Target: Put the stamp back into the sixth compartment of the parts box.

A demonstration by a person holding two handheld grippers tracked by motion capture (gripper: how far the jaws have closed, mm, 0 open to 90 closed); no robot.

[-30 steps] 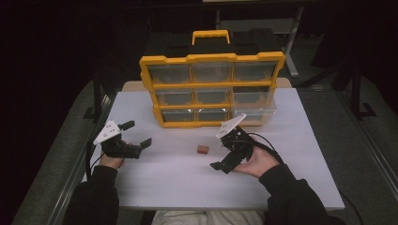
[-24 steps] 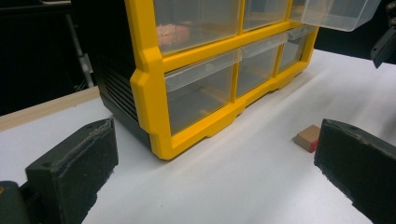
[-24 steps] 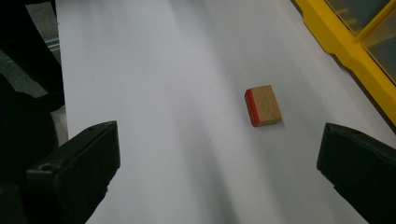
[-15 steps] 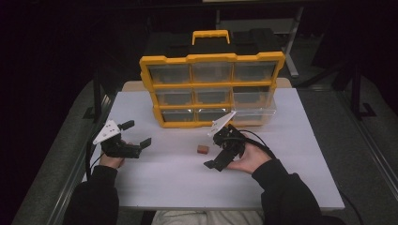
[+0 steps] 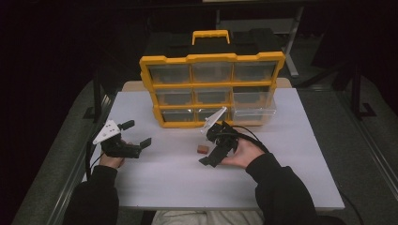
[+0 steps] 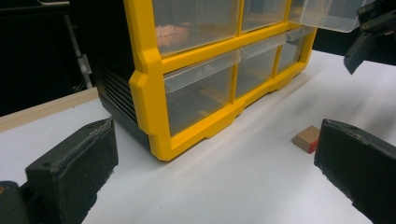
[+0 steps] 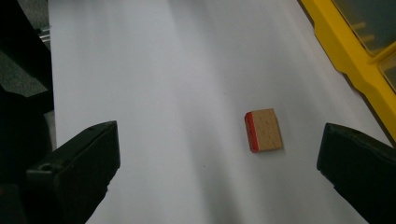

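At the near edge of the flat white bench (image 5: 155,183), two dark-sleeved forearms are seen coming in from below. The left tongs (image 5: 136,133) are held near the bench's left side, just above its surface, with the jaws spread wide and nothing between them. The right tongs (image 5: 209,151) are held near the middle of the bench, tilted down toward the surface, and their jaws are likewise spread wide and empty. A small tan wooden block with one red face (image 5: 202,149) is seen lying flat on the bench just to the left of the right tongs; in the right gripper view the block (image 7: 263,130) is framed between the two open jaws but is touched by neither. In the left gripper view the same block (image 6: 307,138) is seen beside the right-hand jaw, farther off. Beyond the block, a yellow-framed plastic organiser cabinet with clear drawers and a black back (image 5: 211,89) is stood upright on the far half of the bench. One clear drawer (image 5: 253,112) at its lower right is pulled out toward the near side.
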